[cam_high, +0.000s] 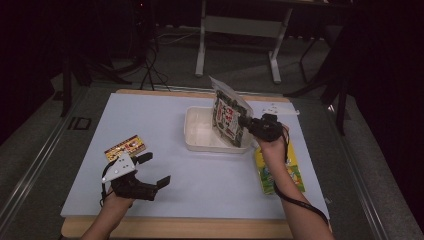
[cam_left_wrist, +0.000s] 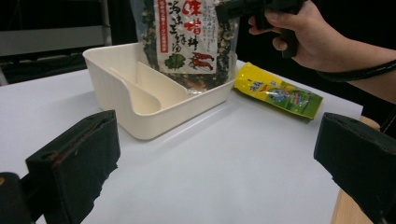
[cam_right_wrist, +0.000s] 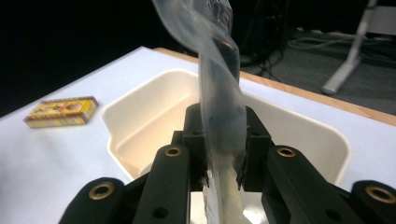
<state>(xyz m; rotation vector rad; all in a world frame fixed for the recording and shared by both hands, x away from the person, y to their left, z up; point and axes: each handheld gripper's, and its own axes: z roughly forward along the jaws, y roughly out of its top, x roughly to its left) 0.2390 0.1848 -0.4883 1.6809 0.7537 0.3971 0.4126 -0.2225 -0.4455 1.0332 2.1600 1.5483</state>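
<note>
My right gripper is shut on the edge of a snack pouch with red print and dark contents, held upright over the right side of a cream tub. In the right gripper view the pouch's clear edge is pinched between the two jaws, with the tub below. In the left gripper view the pouch hangs into the tub. My left gripper rests open at the near left of the table, jaws wide apart, nothing between them.
A small yellow-and-red box lies on the white table top at the left, just beyond my left gripper. A yellow-green packet lies right of the tub under the right forearm. Table legs and cables stand on the floor beyond.
</note>
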